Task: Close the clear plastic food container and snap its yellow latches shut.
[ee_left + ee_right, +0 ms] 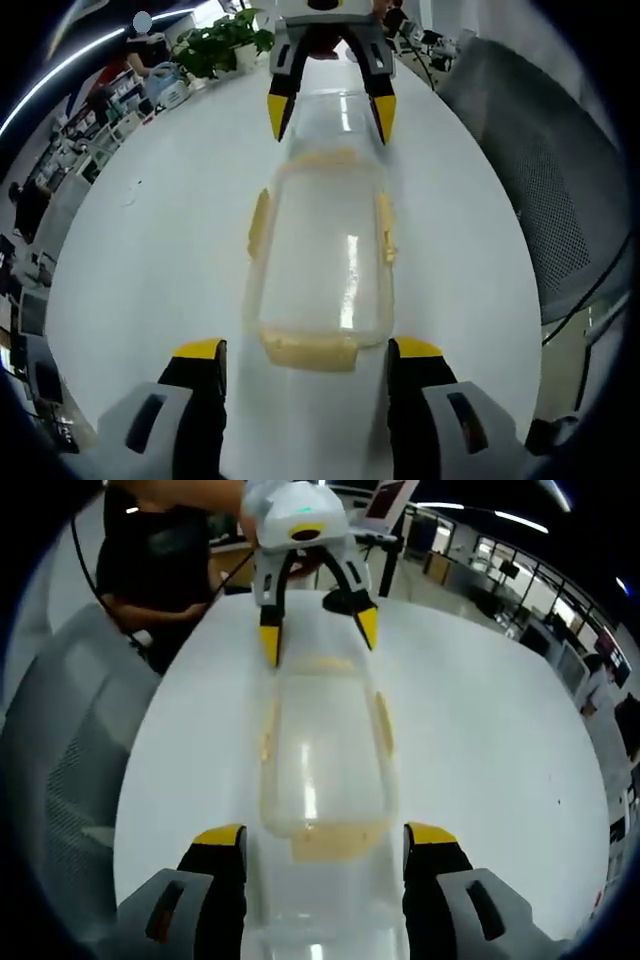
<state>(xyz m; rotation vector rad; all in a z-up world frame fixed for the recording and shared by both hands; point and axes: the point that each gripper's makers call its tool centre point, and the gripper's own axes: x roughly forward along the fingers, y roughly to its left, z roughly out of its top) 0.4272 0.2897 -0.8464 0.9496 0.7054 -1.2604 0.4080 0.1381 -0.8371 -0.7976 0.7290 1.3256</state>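
The clear plastic food container [320, 250] lies lengthwise on the white table, its lid resting on top. Yellow latches [385, 225] run along both long sides and both ends; whether they are snapped down I cannot tell. My left gripper [308, 350] is open, its yellow tips flanking the near end latch [310, 352]. The right gripper [331, 115] straddles the far end. In the right gripper view the container [320, 750] reaches down between the open jaws of my right gripper [326, 836], and the left gripper [318, 635] stands at its other end.
The round white table [150, 250] has bare surface on both sides of the container. A grey mesh chair [540, 170] stands close to the table edge. A potted plant [225, 45] sits at the far rim. A person in dark clothes [160, 560] stands behind the table.
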